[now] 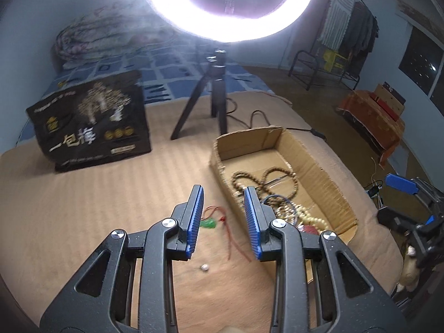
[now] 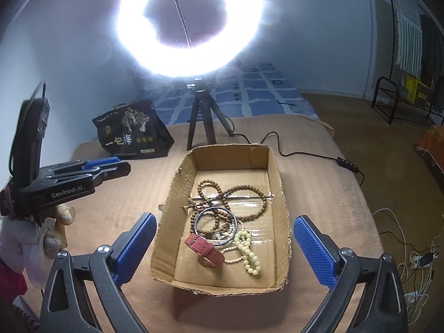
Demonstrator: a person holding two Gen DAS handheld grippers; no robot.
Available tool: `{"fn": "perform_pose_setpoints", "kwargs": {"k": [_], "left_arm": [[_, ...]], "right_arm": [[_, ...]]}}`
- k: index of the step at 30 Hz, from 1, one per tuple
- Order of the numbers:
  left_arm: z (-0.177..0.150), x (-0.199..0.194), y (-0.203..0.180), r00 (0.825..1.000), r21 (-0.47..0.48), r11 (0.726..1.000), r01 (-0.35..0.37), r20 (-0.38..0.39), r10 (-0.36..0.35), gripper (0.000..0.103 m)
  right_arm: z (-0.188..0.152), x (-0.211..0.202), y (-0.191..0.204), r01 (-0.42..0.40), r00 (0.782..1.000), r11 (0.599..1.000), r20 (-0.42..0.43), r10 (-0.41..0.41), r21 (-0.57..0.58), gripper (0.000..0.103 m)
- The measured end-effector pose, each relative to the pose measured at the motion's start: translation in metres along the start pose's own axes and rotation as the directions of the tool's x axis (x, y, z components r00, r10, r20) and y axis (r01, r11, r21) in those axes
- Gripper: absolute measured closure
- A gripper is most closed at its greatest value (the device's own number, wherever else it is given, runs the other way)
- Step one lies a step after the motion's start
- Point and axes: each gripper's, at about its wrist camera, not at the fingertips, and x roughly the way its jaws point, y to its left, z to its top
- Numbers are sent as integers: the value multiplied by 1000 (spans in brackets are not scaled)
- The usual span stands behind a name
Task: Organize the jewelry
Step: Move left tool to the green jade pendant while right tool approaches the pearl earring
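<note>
An open cardboard box (image 2: 273, 163) (image 1: 327, 177) lies on the tan bed cover. It holds brown wooden bead strands (image 2: 236, 191), a metal bangle (image 2: 197, 222), a red watch strap (image 2: 205, 249) and pale green and white bead strands (image 2: 249, 255). My left gripper (image 1: 223, 211) is open and empty, hovering left of the box above a green pendant on a red cord (image 1: 209, 223) and a small white pearl (image 1: 204, 267). My right gripper (image 2: 223, 241) is open wide and empty, above the box's near end. The left gripper also shows in the right wrist view (image 2: 105, 163).
A lit ring light on a tripod (image 2: 199, 116) stands behind the box, its cable (image 2: 305, 155) trailing right. A black printed bag (image 1: 91, 119) stands at the back left. The bed edge and floor with cables (image 2: 410, 255) are on the right.
</note>
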Motion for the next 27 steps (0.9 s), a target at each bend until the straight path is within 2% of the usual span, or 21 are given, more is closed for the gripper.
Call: {"fn": "perform_pose_setpoints", "kwargs": {"k": [11, 12, 13, 18, 21, 27], "left_arm": [[-24, 10, 32, 997, -41, 999, 0, -71, -3, 73], [-27, 12, 33, 997, -45, 999, 1, -77, -5, 69], [-28, 14, 33, 997, -47, 999, 1, -79, -5, 58], [-38, 24, 33, 996, -28, 1000, -8, -84, 6, 39], [-42, 37, 32, 994, -25, 1000, -4, -114, 1, 39], [-53, 65, 23, 986, 43, 999, -7, -164, 14, 39]], "right_arm": [[-10, -22, 17, -34, 999, 999, 22, 34, -6, 2], [-11, -24, 19, -38, 999, 999, 21, 38, -8, 2], [-12, -26, 21, -41, 999, 999, 19, 41, -9, 2], [-18, -37, 27, -52, 998, 999, 22, 53, -16, 2], [-21, -42, 27, -68, 997, 998, 23, 67, 1, 2], [-23, -53, 25, -68, 997, 997, 39, 67, 25, 2]]}}
